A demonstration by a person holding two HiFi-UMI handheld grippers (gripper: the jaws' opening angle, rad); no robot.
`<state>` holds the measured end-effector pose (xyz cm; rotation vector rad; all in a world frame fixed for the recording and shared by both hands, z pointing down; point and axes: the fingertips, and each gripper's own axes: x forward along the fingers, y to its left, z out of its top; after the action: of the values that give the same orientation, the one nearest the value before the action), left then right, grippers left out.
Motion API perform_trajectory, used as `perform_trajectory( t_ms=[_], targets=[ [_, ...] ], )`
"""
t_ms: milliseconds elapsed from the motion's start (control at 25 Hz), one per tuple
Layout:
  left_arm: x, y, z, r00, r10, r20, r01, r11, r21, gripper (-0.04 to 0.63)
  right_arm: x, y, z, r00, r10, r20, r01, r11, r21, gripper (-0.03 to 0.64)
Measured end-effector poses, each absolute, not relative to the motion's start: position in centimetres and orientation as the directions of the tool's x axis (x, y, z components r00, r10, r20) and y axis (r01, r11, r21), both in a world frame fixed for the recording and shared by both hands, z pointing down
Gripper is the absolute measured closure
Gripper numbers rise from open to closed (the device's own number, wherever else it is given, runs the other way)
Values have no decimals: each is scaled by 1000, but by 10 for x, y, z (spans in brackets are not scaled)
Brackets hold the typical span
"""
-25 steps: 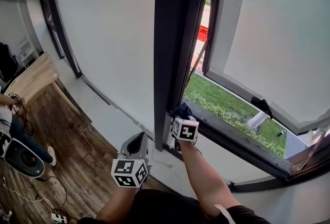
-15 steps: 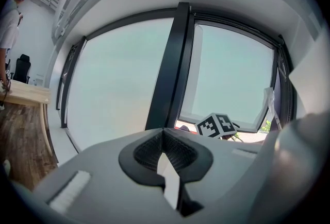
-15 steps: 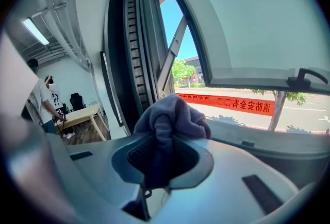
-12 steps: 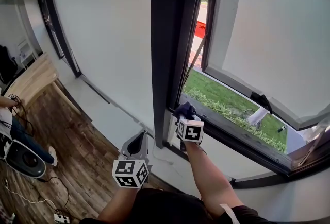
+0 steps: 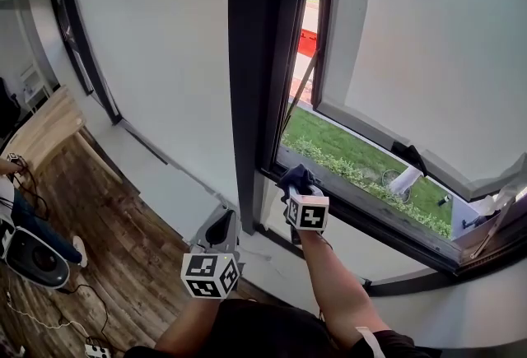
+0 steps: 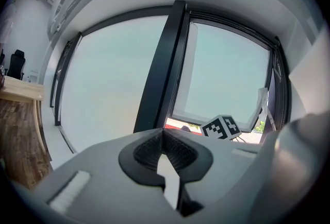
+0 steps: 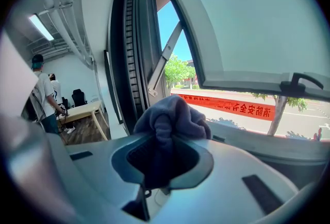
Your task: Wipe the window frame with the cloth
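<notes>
A dark blue-grey cloth [image 7: 172,120] is bunched between the jaws of my right gripper [image 7: 164,138], which is shut on it. In the head view that cloth [image 5: 296,178] rests against the bottom rail of the dark window frame [image 5: 362,212], close to the frame's upright post [image 5: 255,60]. My right gripper [image 5: 298,183] sits just below the sill edge. My left gripper [image 5: 221,226] hangs lower and to the left, away from the frame, shut with nothing in it. The left gripper view shows its jaws [image 6: 164,152] closed.
The sash [image 5: 428,44] is swung outward, held by a stay arm [image 7: 164,58]; grass and a street lie outside. A wooden table [image 5: 45,122] and floor cables are at the left. A person [image 7: 44,97] stands back in the room.
My right gripper with the cloth has slid a little to the right along the bottom rail. The left gripper has barely moved.
</notes>
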<state>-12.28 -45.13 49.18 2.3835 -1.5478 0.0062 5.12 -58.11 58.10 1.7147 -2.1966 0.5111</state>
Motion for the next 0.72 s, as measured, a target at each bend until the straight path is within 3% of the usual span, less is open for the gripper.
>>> perform_trajectory(
  t_ms=[720],
  targets=[
    [-72, -430, 505, 519, -834, 185, -842, -463, 277, 588, 121, -533, 580, -170, -886, 432, -985, 159, -62, 551]
  ],
)
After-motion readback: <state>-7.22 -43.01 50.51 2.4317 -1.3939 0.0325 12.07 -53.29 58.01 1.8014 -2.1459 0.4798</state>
